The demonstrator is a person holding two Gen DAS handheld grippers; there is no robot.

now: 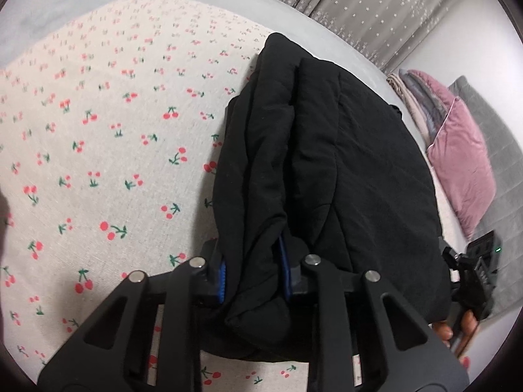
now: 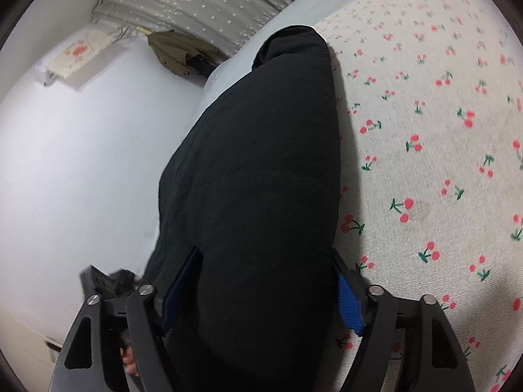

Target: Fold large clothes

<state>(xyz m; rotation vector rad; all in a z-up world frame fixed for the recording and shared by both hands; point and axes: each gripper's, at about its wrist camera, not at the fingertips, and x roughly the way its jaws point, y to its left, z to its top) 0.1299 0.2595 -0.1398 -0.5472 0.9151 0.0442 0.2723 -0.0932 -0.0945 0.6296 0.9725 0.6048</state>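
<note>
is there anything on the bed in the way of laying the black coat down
Nothing visible. Both the left gripper and right gripper already clamp the coat, and the cherry sheet beside it shows only bare fabric. The pillows sit off to the far side.

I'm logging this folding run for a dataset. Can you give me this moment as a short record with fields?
garment: black padded jacket, bunched lengthwise
surface: cherry-print sheet on a bed
left claw: shut on a thick fold of the jacket
right claw: shut on the jacket, blue pads on either side
beside bed: pink pillow, grey starred curtain
</note>
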